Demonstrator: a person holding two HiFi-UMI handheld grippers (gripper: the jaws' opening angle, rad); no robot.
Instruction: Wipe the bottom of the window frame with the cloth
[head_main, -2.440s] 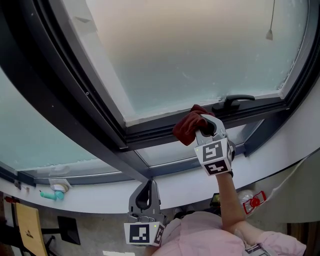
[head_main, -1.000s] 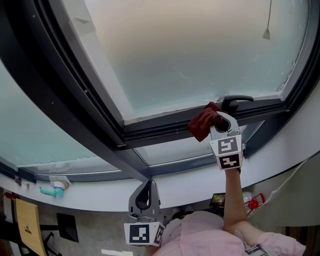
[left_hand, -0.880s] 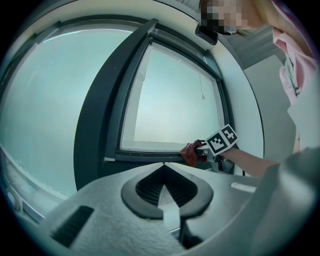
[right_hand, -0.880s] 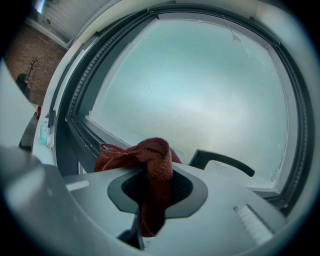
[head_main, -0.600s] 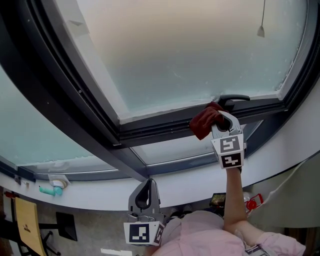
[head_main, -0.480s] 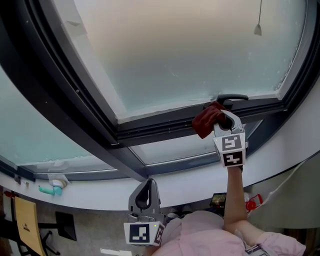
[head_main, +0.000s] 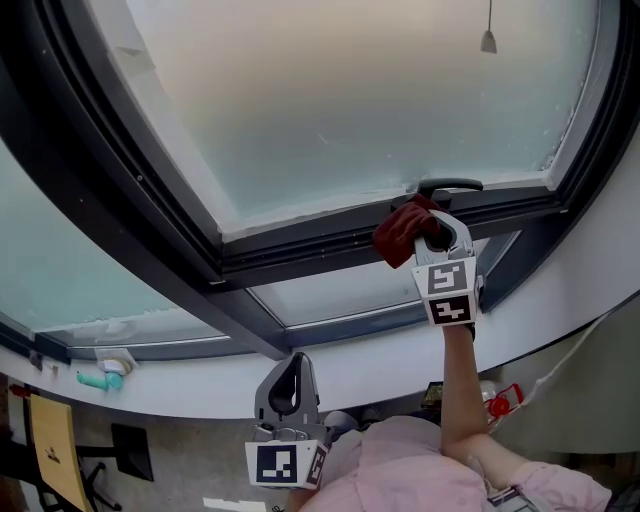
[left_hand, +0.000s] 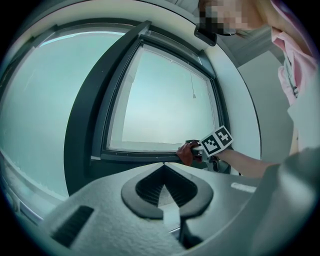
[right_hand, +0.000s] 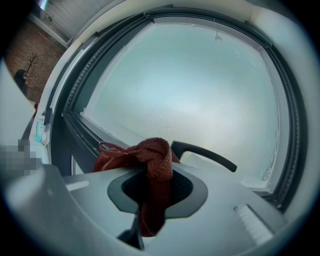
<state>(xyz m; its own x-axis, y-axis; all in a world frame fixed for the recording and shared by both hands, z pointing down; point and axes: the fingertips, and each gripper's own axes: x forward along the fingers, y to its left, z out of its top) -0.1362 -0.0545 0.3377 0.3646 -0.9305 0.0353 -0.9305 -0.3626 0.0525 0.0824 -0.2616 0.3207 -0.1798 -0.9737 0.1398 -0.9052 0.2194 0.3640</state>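
Frame (head_main: 300, 252): bottom rail runs left-right just ahead of the R claw (head_main: 428, 238) tip. L claw (head_main: 288, 372) sits low by the chest, well below & left of the R claw, jaws together w/ nothing between; unmoved. R claw jaws are clamped tight on the cloth (head_main: 398, 230), which bunches out past the tip against the rail. Vs 2.4 s ago, claw + cloth have slid right along the rail. Handle (head_main: 448, 186) is now just up-right of the tip.

All three views face the same window frame (head_main: 300, 250).
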